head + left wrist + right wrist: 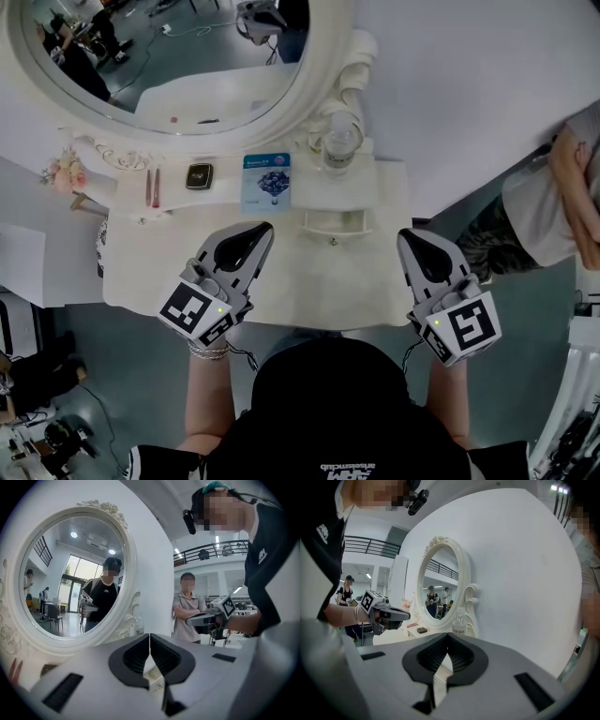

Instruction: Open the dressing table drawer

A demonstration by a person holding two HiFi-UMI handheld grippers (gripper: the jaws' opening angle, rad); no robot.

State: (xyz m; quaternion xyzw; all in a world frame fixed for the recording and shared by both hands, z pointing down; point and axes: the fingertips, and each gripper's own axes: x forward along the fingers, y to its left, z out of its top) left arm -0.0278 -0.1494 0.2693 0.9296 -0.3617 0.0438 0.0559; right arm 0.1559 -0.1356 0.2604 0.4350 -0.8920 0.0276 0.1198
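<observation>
Left gripper (pixel 262 229): jaws together, tips meeting, nothing between them. It is held over the left part of the table top and points toward the mirror side.

Right gripper (pixel 406 235): jaws likewise closed tip to tip and empty. It is held over the right front part of the table top, well apart from the left one. Each gripper is in one of the person's hands, with the marker cubes toward the person.

Drawer (pixel 333 222): a small one in the low raised shelf at the back of the dressing table (pixel 309 291). It lies between the two grippers and a little beyond their tips. Its knob (pixel 332 241) faces the person. Neither gripper touches the drawer or the knob. The front looks about level with the shelf, but I cannot tell for sure whether it is fully in.

On the shelf, left to right:
- Two pink sticks (pixel 152 187).
- A small dark case (pixel 199 175).
- A blue card (pixel 266 181).
- A clear bottle (pixel 339 145), standing upright above the drawer and beside the frame of the mirror (pixel 187 56).

The mirror is oval with a white carved frame. A bunch of flowers (pixel 66 172) sits at the far left edge. A bystander (pixel 553 202) stands to the right of the table with arms folded.
</observation>
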